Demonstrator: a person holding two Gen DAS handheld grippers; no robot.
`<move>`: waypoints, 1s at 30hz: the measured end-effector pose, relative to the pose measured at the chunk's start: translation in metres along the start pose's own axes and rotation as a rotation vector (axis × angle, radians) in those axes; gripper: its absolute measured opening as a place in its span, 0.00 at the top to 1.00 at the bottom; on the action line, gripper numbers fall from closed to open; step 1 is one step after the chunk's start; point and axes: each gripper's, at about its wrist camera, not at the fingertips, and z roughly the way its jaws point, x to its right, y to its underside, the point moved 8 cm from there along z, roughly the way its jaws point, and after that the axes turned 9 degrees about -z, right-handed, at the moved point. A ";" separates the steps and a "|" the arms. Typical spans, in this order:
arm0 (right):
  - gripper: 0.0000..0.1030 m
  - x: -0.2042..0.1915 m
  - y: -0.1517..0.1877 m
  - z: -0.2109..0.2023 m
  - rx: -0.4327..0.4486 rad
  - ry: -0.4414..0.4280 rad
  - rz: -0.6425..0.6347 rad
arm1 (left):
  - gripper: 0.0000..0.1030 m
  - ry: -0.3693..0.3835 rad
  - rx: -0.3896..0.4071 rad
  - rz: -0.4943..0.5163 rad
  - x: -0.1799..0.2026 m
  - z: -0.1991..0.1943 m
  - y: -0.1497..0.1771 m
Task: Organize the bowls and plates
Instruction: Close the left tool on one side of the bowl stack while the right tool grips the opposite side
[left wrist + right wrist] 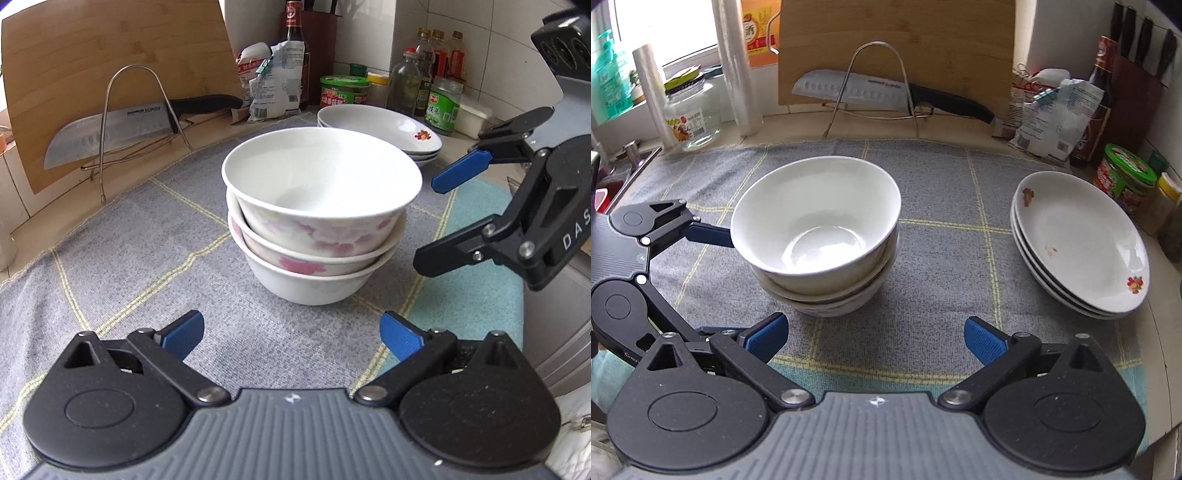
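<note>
Bowls, three nested in one stack, stand on the grey checked cloth and serve as the landmark. Nearest the stack, on its near side, the left gripper has its jaws spread wide with nothing between them; the stack sits just beyond its blue pads, apart from them. In the right wrist view the right gripper is likewise wide open and empty, the stack just ahead of its fingertips, untouched. Beyond and to the right of the bowls lies a stack of shallow plates with small flower prints. Farther behind the bowls, a knife rests in a wire rack against a wooden cutting board.
</note>
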 end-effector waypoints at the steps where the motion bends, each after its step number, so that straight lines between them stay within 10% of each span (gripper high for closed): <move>1: 0.00 0.001 0.001 0.006 -0.007 -0.021 -0.024 | 0.02 -0.023 -0.008 -0.002 0.001 0.003 0.001; 14: 0.00 0.015 0.004 0.049 0.003 -0.259 -0.288 | 0.00 -0.161 -0.042 -0.139 0.007 0.027 -0.003; 30: 0.00 0.017 0.012 0.052 0.022 -0.274 -0.432 | 0.00 -0.141 0.040 -0.116 0.010 0.021 0.001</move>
